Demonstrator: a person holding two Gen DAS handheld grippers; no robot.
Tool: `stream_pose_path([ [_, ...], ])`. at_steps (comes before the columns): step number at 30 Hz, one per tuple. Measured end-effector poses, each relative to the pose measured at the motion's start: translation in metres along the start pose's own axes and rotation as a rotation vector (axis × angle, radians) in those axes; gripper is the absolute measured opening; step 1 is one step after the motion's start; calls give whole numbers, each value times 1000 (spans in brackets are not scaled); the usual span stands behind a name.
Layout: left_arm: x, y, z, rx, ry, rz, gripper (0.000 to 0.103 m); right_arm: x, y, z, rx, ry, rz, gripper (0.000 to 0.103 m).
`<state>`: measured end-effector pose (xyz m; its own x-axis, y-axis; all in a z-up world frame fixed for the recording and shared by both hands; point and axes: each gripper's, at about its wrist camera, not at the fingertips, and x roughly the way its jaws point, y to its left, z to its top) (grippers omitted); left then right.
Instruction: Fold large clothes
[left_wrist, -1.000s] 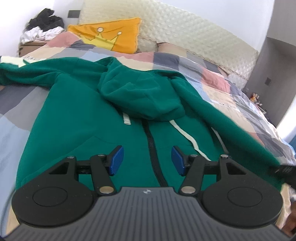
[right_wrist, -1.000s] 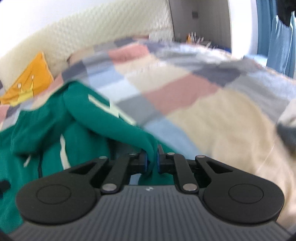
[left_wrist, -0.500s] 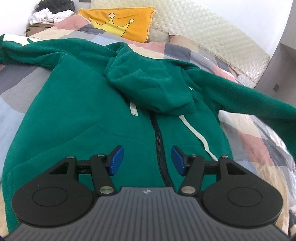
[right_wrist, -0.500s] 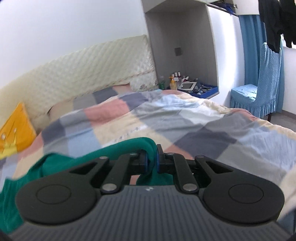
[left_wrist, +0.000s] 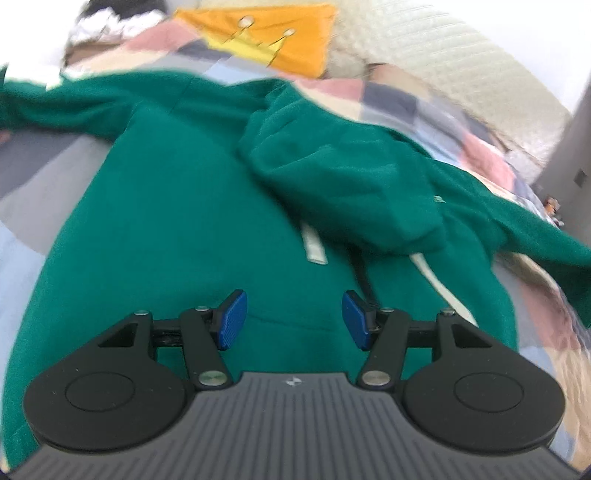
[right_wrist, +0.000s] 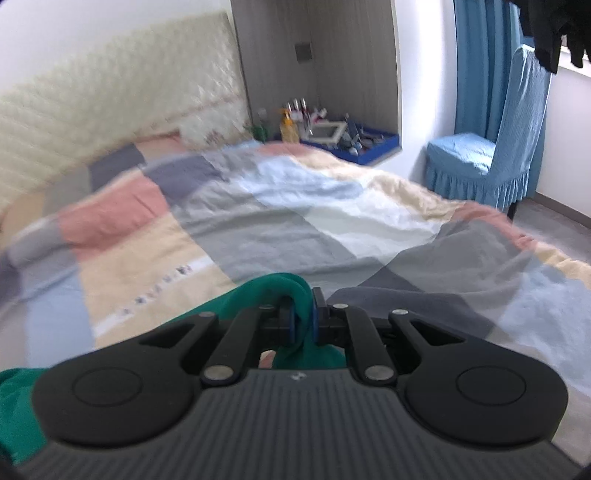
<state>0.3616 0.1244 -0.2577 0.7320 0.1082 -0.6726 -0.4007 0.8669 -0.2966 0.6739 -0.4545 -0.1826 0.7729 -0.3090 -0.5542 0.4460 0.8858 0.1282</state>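
- Right wrist view is showing the right gripper (right_wrist: 303, 319) with its jaws pinching a bunch of green sleeve (right_wrist: 284, 291), and the cloth is trailing back under the tool toward the lower left.
- That pinch is sitting near the sleeve's end, so a hard sideways tug is likely to pull the cloth out of the jaws or drag the whole hoodie (left_wrist: 177, 221) across the bed (right_wrist: 258, 221).
- Left wrist view is showing the left gripper (left_wrist: 291, 319) hovering over the hoodie's chest with its jaws spread and nothing between them, so nothing is pinning the body down.
- The hood (left_wrist: 343, 177) is lying flopped over the zipper (left_wrist: 364, 280), and the drawstrings (left_wrist: 314, 247) are lying loose; folding over them is risking a lumpy result.
- Both views are smeared, so any aim taken now is risking a miss.
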Motion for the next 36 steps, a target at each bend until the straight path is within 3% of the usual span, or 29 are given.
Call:
stream_pose_path([
  [4, 15, 2, 7, 15, 0, 23, 63, 47, 13, -15, -96, -21, -43, 11],
  [8, 24, -1, 8, 47, 16, 31, 63, 67, 25, -40, -241, -89, -71, 12],
  [12, 28, -4, 3, 73, 18, 38, 63, 65, 18, -47, -220, -110, -56, 14],
  [15, 25, -3, 4, 51, 17, 28, 63, 52, 11, -46, -165, -107, -49, 30],
  [17, 20, -1, 4, 29, 17, 17, 63, 43, 9, -48, -138, -81, -40, 55],
  [19, 14, 0, 5, 12, 8, 6, 63, 26, 5, -52, -112, -68, -39, 63],
  [26, -15, 1, 6, -23, -48, -13, 63, -63, -1, -83, -45, -35, 67, 64],
  [36, -48, -6, -11, 33, -78, -14, 63, -200, -15, -140, 59, 28, 195, 64],
])
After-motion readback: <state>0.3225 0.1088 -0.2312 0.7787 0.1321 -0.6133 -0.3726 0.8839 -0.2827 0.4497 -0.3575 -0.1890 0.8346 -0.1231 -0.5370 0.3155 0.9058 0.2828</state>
